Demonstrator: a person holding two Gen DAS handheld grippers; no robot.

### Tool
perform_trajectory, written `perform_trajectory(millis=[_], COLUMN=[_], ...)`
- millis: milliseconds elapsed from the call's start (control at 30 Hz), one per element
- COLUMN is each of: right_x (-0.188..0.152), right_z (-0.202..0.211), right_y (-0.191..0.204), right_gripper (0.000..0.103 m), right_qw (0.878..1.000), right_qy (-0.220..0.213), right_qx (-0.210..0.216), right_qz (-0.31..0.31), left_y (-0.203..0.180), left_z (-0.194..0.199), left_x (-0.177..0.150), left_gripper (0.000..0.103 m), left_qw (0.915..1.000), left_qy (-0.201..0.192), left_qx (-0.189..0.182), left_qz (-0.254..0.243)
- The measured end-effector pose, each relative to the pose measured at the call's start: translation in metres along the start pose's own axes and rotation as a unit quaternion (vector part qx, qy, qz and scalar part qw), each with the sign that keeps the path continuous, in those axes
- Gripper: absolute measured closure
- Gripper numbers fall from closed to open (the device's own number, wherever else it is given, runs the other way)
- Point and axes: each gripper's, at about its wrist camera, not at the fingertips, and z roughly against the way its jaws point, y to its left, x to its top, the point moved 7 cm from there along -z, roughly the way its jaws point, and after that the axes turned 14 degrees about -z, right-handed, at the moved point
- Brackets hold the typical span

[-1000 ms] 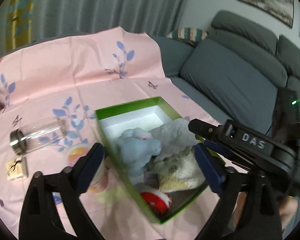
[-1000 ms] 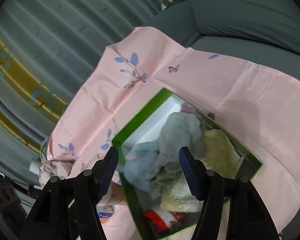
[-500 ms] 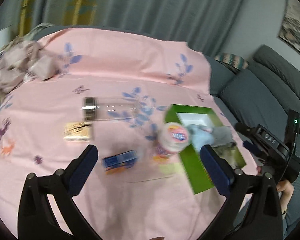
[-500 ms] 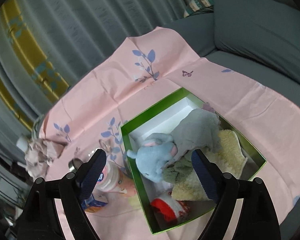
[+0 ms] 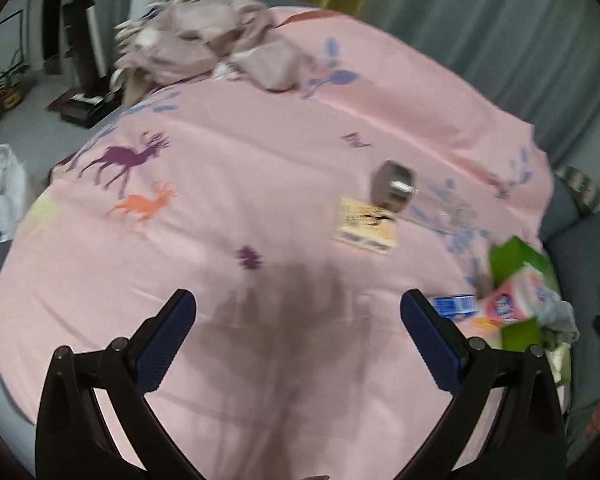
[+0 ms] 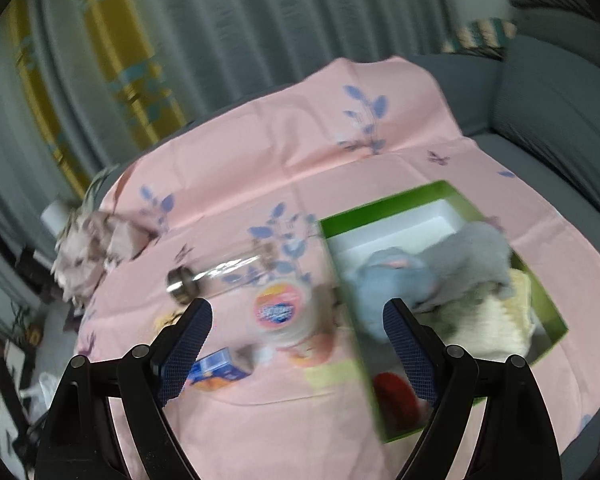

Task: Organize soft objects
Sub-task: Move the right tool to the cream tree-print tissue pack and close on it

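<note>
A green box (image 6: pixel 380 212) on the pink cloth holds a blue plush (image 6: pixel 388 280), a grey plush (image 6: pixel 472 252), a cream towel (image 6: pixel 496 332) and a red item (image 6: pixel 396 396). The box also shows at the right edge of the left wrist view (image 5: pixel 516 260). A crumpled mauve cloth (image 5: pixel 204 44) lies at the far end of the table, also in the right wrist view (image 6: pixel 92 256). My left gripper (image 5: pixel 298 312) is open and empty above bare cloth. My right gripper (image 6: pixel 298 320) is open and empty, above the box's left edge.
A glass bottle with a metal cap (image 6: pixel 216 276), a pink-lidded tub (image 6: pixel 280 312), a blue carton (image 6: pixel 216 372) and a small tan box (image 5: pixel 366 232) lie on the pink tablecloth (image 5: pixel 220 184). A grey sofa (image 6: pixel 560 92) stands at the right. A white bag (image 5: pixel 0 192) is on the floor.
Both grippers have pulled back and swung left, away from the box. The left view now faces the far end of the table with the mauve cloth. Both stay open.
</note>
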Motion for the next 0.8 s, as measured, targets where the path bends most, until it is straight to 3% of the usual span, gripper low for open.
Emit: perform_trajectory(millis=[67, 133, 200, 267, 433, 600, 800], right_x=[-0.011, -0.028, -0.047, -0.065, -0.086, -0.112, -0.126], right_z=[-0.01, -0.028, -0.049, -0.072, -0.139, -0.199, -0.243], right_y=[0.022, 0.049, 0.076, 0.1, 0.142, 0.171, 0.18], right_gripper=[0.015, 0.015, 0.015, 0.015, 0.015, 0.015, 0.015], right_qw=[0.999, 0.996, 0.987, 0.979, 0.976, 0.958, 0.947], right_qy=[0.026, 0.081, 0.14, 0.184, 0.2, 0.248, 0.27], right_qx=[0.015, 0.039, 0.069, 0.074, -0.012, -0.057, -0.096], right_qz=[0.016, 0.02, 0.028, 0.043, 0.088, 0.133, 0.146], left_y=[0.006, 0.013, 0.017, 0.023, 0.037, 0.051, 0.052], left_z=[0.0, -0.001, 0.001, 0.004, 0.006, 0.007, 0.007], left_x=[0.0, 0.0, 0.001, 0.002, 0.005, 0.007, 0.007], left_gripper=[0.001, 0.001, 0.001, 0.001, 0.001, 0.001, 0.001], left_qw=[1.0, 0.9999, 0.9999, 0.9998, 0.9995, 0.9986, 0.9981], left_qy=[-0.001, 0.003, 0.003, 0.0, -0.009, -0.01, -0.006], left_qx=[-0.005, -0.006, -0.005, 0.002, 0.016, 0.033, -0.005], left_qz=[0.007, 0.011, 0.016, 0.02, 0.026, 0.041, 0.062])
